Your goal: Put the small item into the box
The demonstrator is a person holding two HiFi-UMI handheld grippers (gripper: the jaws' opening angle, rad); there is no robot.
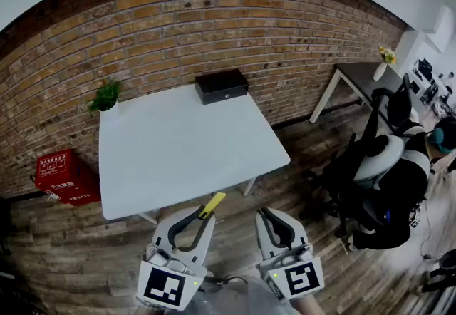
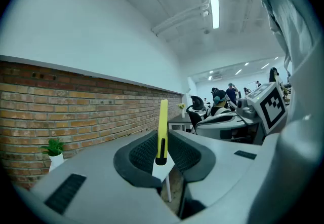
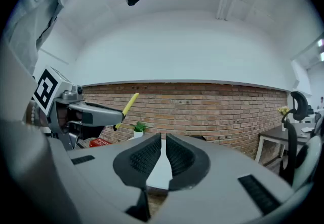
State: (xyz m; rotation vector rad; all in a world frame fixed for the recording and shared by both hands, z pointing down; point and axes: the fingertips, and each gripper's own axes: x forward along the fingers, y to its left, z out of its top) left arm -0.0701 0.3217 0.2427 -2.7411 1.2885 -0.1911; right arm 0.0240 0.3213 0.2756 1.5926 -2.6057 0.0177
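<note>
A slim yellow item [image 1: 212, 204] with a black end sticks out of my left gripper [image 1: 202, 215], whose jaws are shut on it just short of the white table's [image 1: 178, 150] near edge. In the left gripper view the yellow item [image 2: 162, 129] stands upright between the pads. The right gripper view shows the yellow item [image 3: 126, 109] slanting up from the left gripper. My right gripper [image 1: 269, 216] hangs beside the left one, jaws shut with nothing in them [image 3: 163, 154]. A closed black box [image 1: 221, 85] rests at the table's far edge against the brick wall.
A small potted plant [image 1: 105, 97] stands at the table's far left corner. A red box [image 1: 64, 177] sits on the wooden floor to the left. Black office chairs [image 1: 377, 164] and a seated person are at the right, beyond a second white desk [image 1: 356, 78].
</note>
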